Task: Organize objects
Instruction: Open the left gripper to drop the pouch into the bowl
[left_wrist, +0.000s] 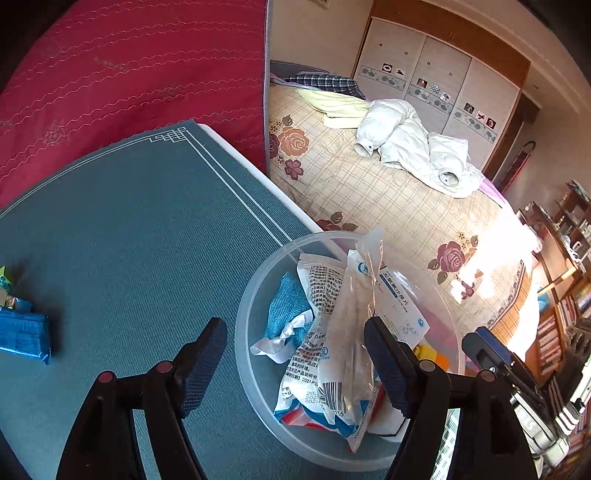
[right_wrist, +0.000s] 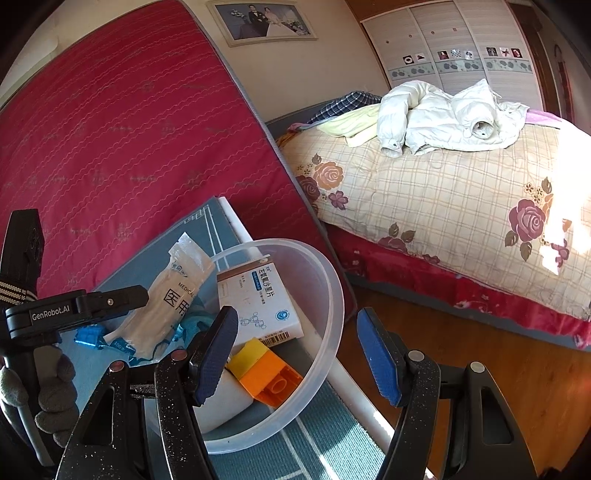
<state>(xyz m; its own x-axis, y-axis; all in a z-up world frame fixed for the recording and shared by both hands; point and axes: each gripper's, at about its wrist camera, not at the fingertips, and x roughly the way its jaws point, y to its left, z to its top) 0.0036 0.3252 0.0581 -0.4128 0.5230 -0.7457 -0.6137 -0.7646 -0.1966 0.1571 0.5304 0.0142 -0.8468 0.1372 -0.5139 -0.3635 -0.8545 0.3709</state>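
A clear plastic bowl (left_wrist: 242, 325) stands at the corner of the teal mat (left_wrist: 129, 240). It holds a clear medical packet (left_wrist: 351, 325) standing on end, a printed white packet (left_wrist: 317, 288), a blue fabric pouch (left_wrist: 288, 314), a white medicine box (right_wrist: 258, 302) and a yellow and orange block (right_wrist: 266, 373). My left gripper (left_wrist: 295, 365) is open over the bowl; the clear packet leans by its right finger, not pinched. My right gripper (right_wrist: 299, 356) is open astride the bowl's wall (right_wrist: 332, 314), one finger inside, one outside. A blue packet (left_wrist: 22, 332) lies on the mat at far left.
A red mattress (left_wrist: 129, 74) leans upright behind the mat. Right of the table's white edge is a bed (left_wrist: 369, 192) with a white jacket (left_wrist: 406, 147). Wooden floor (right_wrist: 480, 350) lies between them. Bookshelves (left_wrist: 565, 277) stand at far right. A gloved hand (right_wrist: 48, 398) holds the left gripper.
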